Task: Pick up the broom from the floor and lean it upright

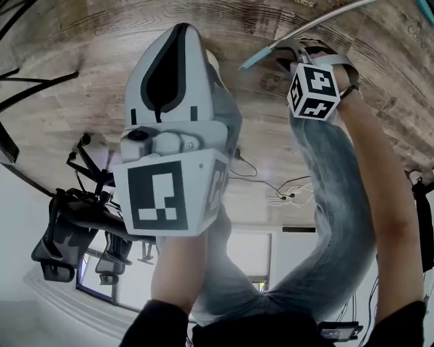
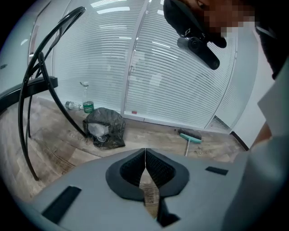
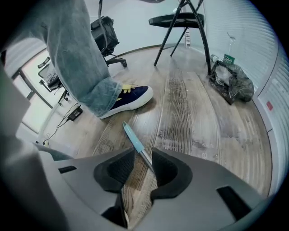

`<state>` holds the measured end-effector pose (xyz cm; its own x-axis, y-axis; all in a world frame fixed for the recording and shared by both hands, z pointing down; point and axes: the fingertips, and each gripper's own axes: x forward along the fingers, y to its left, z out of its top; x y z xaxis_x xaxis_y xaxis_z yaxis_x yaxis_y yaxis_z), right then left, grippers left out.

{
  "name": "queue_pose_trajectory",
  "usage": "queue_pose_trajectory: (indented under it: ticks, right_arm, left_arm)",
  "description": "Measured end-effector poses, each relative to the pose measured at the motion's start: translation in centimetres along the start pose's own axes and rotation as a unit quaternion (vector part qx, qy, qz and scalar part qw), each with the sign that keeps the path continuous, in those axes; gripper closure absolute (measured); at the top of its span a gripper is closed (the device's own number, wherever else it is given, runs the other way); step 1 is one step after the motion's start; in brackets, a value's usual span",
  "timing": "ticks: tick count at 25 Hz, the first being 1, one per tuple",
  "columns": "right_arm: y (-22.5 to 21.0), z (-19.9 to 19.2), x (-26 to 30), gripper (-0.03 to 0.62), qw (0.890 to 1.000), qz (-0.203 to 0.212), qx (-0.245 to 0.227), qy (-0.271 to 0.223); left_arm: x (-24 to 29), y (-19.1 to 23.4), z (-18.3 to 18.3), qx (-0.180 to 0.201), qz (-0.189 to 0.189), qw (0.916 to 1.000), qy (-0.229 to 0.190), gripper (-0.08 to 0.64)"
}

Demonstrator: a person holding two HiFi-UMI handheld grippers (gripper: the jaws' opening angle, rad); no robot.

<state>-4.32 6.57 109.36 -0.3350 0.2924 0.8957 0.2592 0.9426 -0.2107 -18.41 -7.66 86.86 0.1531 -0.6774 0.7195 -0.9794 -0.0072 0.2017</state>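
Observation:
The broom lies flat on the wood floor. Its teal head (image 2: 190, 136) rests near the white blinds, and the silver pole (image 1: 325, 16) ends in a teal grip (image 3: 132, 135). My right gripper (image 3: 143, 156) points steeply down over that grip end. Its jaws stand open on either side of the handle, and the pads do not press on it. In the head view the right gripper (image 1: 288, 54) sits just beside the grip (image 1: 261, 55). My left gripper (image 2: 145, 154) hangs shut and empty above the floor, well short of the broom; it fills the middle of the head view (image 1: 182, 30).
The person's jeans leg and blue shoe (image 3: 128, 99) stand just beyond the handle end. A black rubbish bag (image 3: 232, 81) and a green-labelled bottle (image 2: 88, 107) sit by the blinds. Also around are a black folding chair (image 3: 178, 20), an office chair (image 3: 106, 31) and floor cables (image 1: 285, 193).

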Motion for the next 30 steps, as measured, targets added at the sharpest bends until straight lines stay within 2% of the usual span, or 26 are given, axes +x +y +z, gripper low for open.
queue_pose_trajectory:
  ticks: [6, 10, 13, 18, 23, 30]
  right_arm:
    - [-0.5, -1.5, 2.9, 0.465, 0.999, -0.001, -0.022, 0.039]
    - [0.1, -2.3, 5.0, 0.459, 0.996, 0.010, -0.067, 0.066]
    - [-0.2, -2.7, 5.9, 0.457, 0.994, -0.001, -0.083, 0.075]
    - [-0.2, -4.2, 7.3, 0.452, 0.982, -0.013, -0.143, 0.124]
    - [-0.4, -4.6, 7.3, 0.454, 0.981, -0.023, -0.144, 0.127]
    - [-0.8, -3.7, 6.6, 0.472, 0.980, -0.005, -0.153, 0.130]
  left_arm:
    - [1.1, 1.0, 0.7, -0.008, -0.006, 1.0000, 0.001, 0.538]
    - [1.8, 0.5, 1.1, -0.011, -0.017, 0.9998, 0.005, 0.538]
    - [2.2, 0.3, 1.4, -0.009, -0.026, 0.9996, 0.007, 0.538]
    - [2.6, 0.7, 2.4, -0.026, -0.019, 0.9995, -0.001, 0.538]
    - [2.8, 0.7, 2.3, -0.030, -0.024, 0.9993, 0.003, 0.538]
    - [2.7, 0.0, 1.7, -0.035, -0.020, 0.9992, 0.000, 0.538]
